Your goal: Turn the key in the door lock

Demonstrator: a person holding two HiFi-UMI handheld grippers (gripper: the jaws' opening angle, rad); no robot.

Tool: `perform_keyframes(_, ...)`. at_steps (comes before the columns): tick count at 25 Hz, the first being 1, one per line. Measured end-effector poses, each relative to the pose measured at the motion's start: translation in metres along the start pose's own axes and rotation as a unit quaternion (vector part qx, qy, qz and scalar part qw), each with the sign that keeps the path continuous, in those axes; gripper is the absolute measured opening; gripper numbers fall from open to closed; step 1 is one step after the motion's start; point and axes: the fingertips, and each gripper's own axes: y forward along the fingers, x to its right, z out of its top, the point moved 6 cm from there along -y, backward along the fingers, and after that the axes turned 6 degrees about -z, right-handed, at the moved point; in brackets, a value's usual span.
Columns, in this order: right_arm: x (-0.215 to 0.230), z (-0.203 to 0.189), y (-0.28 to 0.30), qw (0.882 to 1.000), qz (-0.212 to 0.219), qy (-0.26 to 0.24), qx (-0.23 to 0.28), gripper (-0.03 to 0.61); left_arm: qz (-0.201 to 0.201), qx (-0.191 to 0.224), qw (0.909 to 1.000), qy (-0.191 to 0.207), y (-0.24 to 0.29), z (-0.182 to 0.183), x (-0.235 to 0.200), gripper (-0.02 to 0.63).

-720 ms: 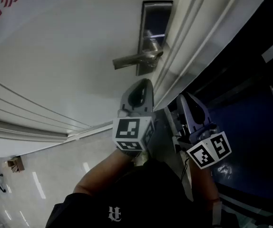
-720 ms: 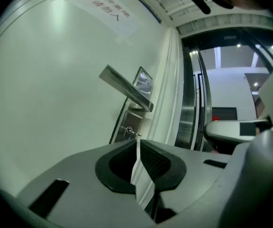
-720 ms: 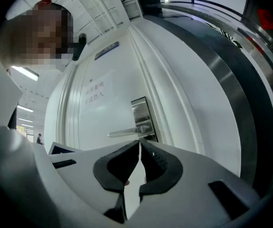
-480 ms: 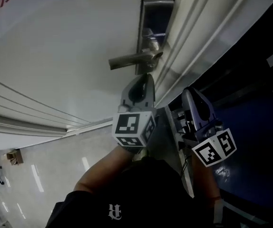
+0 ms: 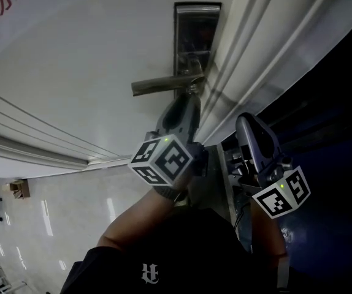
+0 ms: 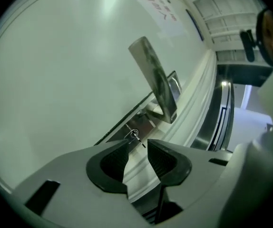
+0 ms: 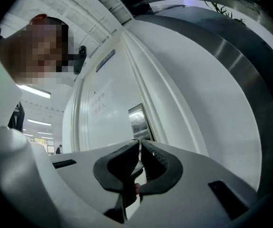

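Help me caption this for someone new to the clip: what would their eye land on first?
The steel lever handle jutting from the white door, top centre in the head view. Close by it, a small key on a ring sits in the lock, and the left hand-held gripper is open right in front of the key, not yet gripping it.

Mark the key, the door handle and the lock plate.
key (image 6: pixel 134 135): left gripper view, on its ring at the keyhole.
door handle (image 5: pixel 160 85): head view, middle of the lever.
lock plate (image 5: pixel 197 26): head view, upper part of the plate.
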Motion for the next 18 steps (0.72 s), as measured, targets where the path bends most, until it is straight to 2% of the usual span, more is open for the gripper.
perform_keyframes(4, 0.004, -0.001, 0.0, 1.0, 0.019, 0.009, -0.009, 0.017, 0.003, 0.024, 0.9984, -0.051, 0.008, -0.003, -0.004, 0.104)
perform_keyframes(7, 0.005, -0.001, 0.001, 0.999, 0.033, 0.011, -0.016, 0.017, 0.003, 0.047, 0.9972, -0.058, 0.013, -0.003, -0.003, 0.104)
perform_keyframes(9, 0.006, -0.001, 0.0, 0.999, 0.041, 0.011, -0.02, 0.017, 0.007, 0.055, 0.9974, -0.047, 0.016, -0.002, -0.003, 0.101)
perform_keyframes(12, 0.006, -0.003, 0.0, 0.998, 0.052, 0.011, -0.027, 0.017, 0.02, 0.052, 0.9983, 0.015, 0.018, -0.002, 0.002, 0.051)
perform_keyframes(14, 0.006, -0.003, 0.0, 0.998, 0.059, 0.011, -0.03, 0.017, 0.032, 0.042, 0.9962, 0.069, 0.019, -0.001, 0.005, 0.044)
perform_keyframes(16, 0.005, -0.004, 0.0, 0.997, 0.066, 0.009, -0.033, 0.017, 0.044, 0.028, 0.9902, 0.129, 0.019, -0.001, 0.008, 0.044)
perform_keyframes(18, 0.005, -0.005, 0.001, 0.997, 0.07, 0.009, -0.034, 0.017, 0.058, 0.01, 0.9797, 0.192, 0.019, -0.002, 0.01, 0.044)
